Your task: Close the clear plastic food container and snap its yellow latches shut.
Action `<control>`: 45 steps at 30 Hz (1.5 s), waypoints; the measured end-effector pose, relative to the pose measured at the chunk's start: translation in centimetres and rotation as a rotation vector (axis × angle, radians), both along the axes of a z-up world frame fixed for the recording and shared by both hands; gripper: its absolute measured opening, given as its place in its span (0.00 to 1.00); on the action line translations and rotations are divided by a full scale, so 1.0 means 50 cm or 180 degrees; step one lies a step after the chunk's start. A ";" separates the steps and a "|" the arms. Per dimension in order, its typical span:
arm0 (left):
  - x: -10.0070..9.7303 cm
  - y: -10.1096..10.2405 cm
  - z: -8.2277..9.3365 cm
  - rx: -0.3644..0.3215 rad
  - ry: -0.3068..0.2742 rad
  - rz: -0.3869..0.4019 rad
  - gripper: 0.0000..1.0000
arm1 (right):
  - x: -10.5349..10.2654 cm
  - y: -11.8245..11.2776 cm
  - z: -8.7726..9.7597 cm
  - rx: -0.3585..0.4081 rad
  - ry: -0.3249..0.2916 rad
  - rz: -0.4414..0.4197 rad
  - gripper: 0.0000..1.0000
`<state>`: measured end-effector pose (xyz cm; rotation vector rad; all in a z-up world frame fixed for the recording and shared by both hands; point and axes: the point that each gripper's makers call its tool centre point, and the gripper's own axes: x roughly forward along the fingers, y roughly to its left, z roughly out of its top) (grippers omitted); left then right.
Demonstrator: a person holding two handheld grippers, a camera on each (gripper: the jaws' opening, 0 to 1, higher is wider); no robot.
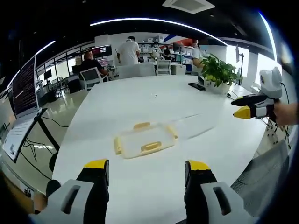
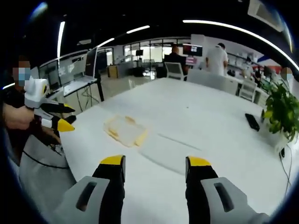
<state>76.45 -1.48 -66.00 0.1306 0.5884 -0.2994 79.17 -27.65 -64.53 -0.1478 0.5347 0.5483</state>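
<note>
a clear container (image 1: pixel 145 140) with yellow latches (image 1: pixel 151 146) lies on a white table (image 1: pixel 140 100) at twelve o'clock from the left gripper (image 1: pixel 147 169), jaws spread. the right gripper (image 2: pixel 155 165) hovers with jaws spread too. no writing is readable.

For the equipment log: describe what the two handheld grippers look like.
Both match. The left gripper has two black jaws with yellow tips, rising from light grey housings with slotted cut-outs. The right gripper has the same build. Seen from the side in the left gripper view, the right gripper shows a white rounded body behind its black, yellow-tipped jaws. No cables or markings are visible.
</note>
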 end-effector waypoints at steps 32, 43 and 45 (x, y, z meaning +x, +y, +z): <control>0.085 0.033 -0.019 0.0292 0.0102 -0.0490 0.61 | 0.069 0.095 -0.025 -0.0241 0.0265 0.0758 0.49; 0.113 0.040 -0.033 0.0375 0.0167 -0.0701 0.61 | 0.093 0.118 -0.037 -0.0345 0.0330 0.0972 0.48; 0.120 0.045 -0.036 0.0399 0.0181 -0.0741 0.61 | 0.099 0.121 -0.039 -0.0368 0.0334 0.1006 0.48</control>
